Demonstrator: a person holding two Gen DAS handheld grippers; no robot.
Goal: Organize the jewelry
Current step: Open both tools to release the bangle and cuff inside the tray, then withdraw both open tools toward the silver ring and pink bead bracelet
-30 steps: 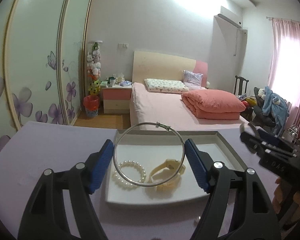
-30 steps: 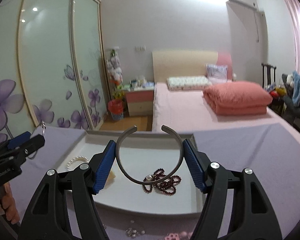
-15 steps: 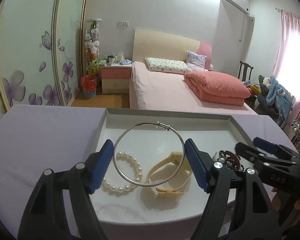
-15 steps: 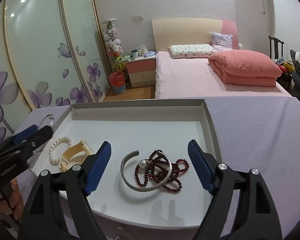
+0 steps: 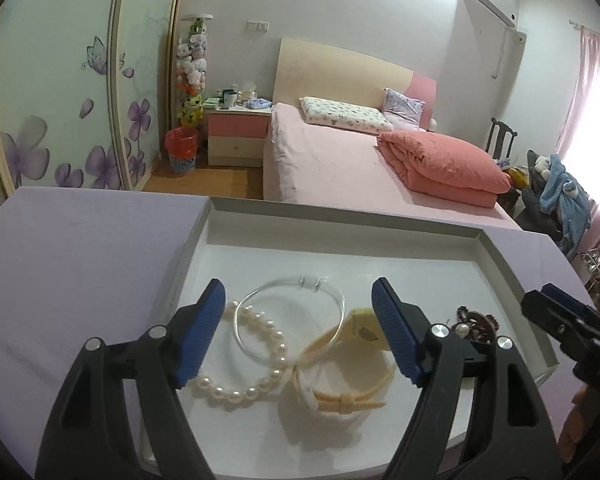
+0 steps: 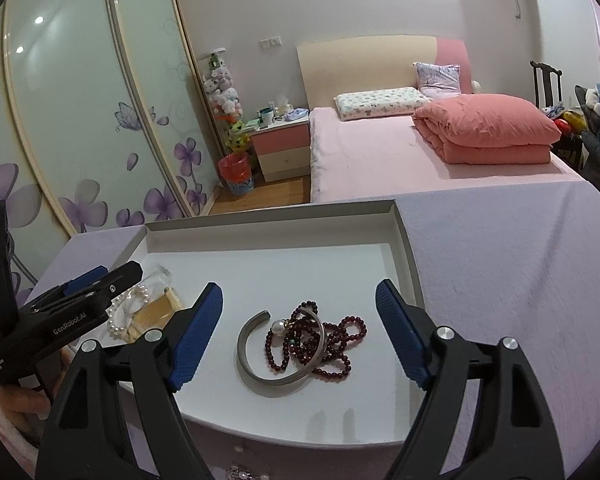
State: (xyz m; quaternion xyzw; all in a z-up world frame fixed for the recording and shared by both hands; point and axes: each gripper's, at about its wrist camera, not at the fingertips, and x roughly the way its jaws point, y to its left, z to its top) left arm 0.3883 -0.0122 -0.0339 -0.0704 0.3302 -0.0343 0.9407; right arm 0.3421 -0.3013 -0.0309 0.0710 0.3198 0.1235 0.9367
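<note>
Both grippers are over the white tray (image 5: pixel 204 240), angled down so each camera sees the jewelry it works.

Left gripper (image 5: pixel 298 330): jaws wide apart, opening, nothing pinched. The thin bangle (image 5: pixel 290 326) lies flat on the tray floor between the pads, overlapping the pearl bracelet (image 5: pixel 256 364). The cream watch (image 5: pixel 340 376) is just beside them.

Right gripper (image 6: pixel 298 334): jaws apart, empty. The grey cuff (image 6: pixel 278 362) lies on the tray, tangled over the dark red beads (image 6: pixel 326 346).

My read: both pieces are dropped and free. The pile is split by side, light pieces left and dark right, which keeps the claws from clashing.

A few small pieces (image 6: pixel 240 470) are off the tray, at its near edge, probably next.
</note>
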